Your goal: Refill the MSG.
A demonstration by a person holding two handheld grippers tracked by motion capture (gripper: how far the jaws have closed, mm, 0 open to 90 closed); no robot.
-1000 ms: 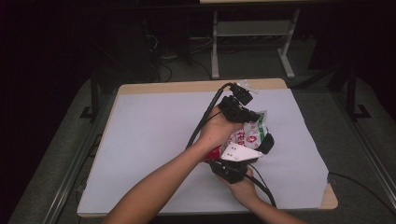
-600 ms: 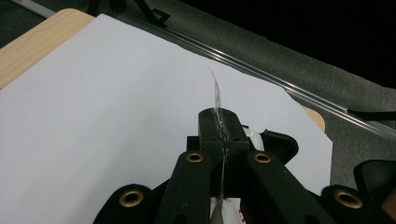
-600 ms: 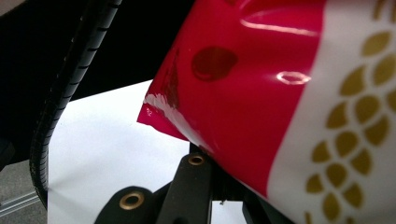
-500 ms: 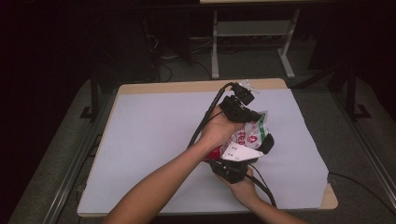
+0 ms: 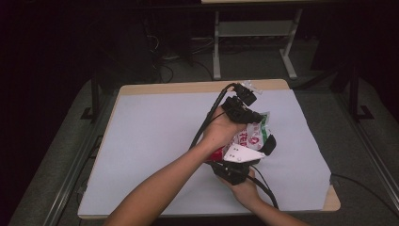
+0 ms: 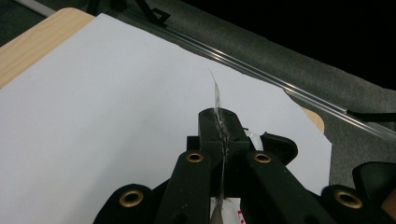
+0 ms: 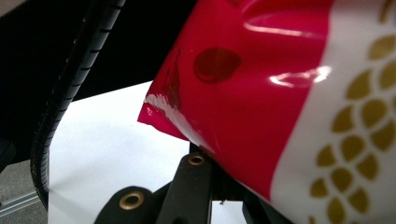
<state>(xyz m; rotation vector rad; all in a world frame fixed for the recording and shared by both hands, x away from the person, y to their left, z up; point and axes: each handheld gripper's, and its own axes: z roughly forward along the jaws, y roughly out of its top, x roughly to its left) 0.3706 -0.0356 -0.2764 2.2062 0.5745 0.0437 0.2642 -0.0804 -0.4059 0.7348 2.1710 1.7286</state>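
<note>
A crinkled snack bag, red, white and green, is held up above the white-covered table between both grippers. My left gripper comes onto its top from the far side, jaws shut on a thin clear edge of the bag; the left gripper view has that gripper clamping the film edge-on. My right gripper, with its pale plate on top, holds the near, red end. In the right gripper view the glossy red bag with gold dots covers the jaw tips, and the jaw links stand drawn together.
The white sheet lies on a wooden tabletop whose bare wood shows at the edges. A ribbed black cable hangs close beside the bag. Dark floor, a metal rail and a stand's legs surround the table.
</note>
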